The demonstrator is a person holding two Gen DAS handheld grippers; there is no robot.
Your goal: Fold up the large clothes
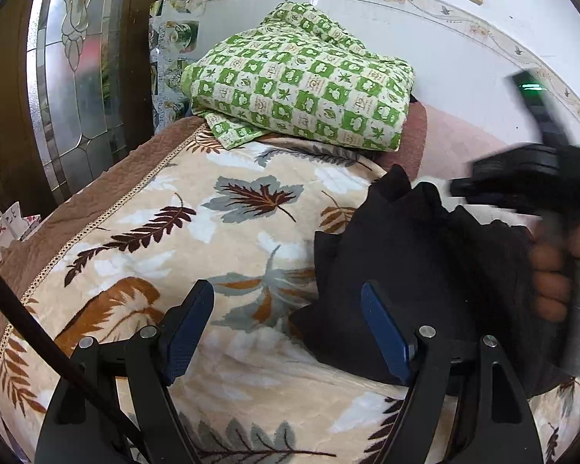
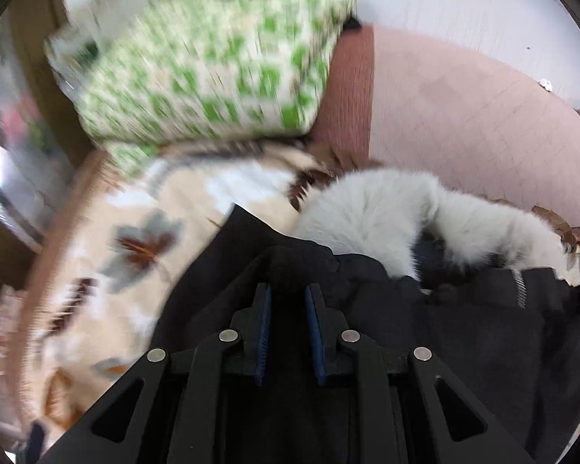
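A black coat (image 1: 406, 255) lies bunched on the leaf-patterned blanket (image 1: 212, 232) of a bed. Its white fur trim (image 2: 386, 212) curls at the far side in the right wrist view. My right gripper (image 2: 288, 288) is shut on a raised fold of the black coat (image 2: 464, 328), with the cloth pinched between the blue pads. In the left wrist view that gripper is a dark blur at the right, held by a hand (image 1: 549, 282). My left gripper (image 1: 286, 288) hangs open above the blanket, its right finger (image 1: 382, 328) over the coat's left edge, nothing between its pads.
A folded green-and-white checked quilt (image 1: 301, 81) sits at the far end of the bed, against a white wall (image 1: 425, 50). A glass-panelled door (image 1: 77, 77) and a paper bag (image 1: 4, 228) stand left of the bed. A pink sheet (image 2: 464, 116) covers the far right.
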